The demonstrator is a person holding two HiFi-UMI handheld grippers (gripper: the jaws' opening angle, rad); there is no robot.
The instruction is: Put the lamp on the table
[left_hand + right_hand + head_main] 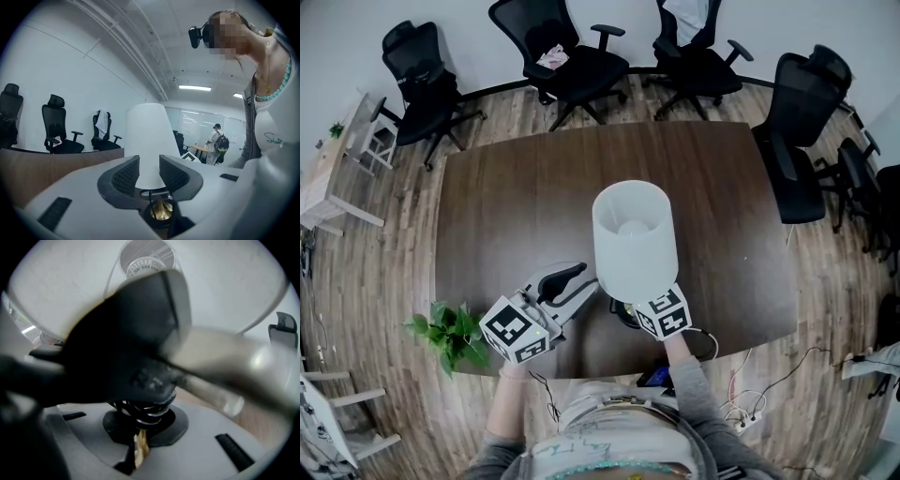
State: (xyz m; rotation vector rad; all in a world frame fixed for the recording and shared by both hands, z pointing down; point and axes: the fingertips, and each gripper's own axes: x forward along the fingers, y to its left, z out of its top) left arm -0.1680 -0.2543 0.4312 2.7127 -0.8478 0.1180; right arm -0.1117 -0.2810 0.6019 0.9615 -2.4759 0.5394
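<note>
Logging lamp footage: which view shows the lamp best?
The head view: the lamp shows its whole white shade from above, over the table. The left gripper view shows only the shade's side beyond parted jaws. The right gripper view looks up into the shade, mostly blocked by dark blur.

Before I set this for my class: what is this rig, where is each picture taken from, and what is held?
No robot: a person holds a two-jaw gripper in each hand. One picture comes from a camera on the person's head, looking down; the others from cameras riding on each gripper. The right gripper is shut on a white-shaded lamp, below its shade, at the near edge of the table. The left gripper, beside it, has jaws slightly apart, holding nothing. A plant is by its left corner.
</note>
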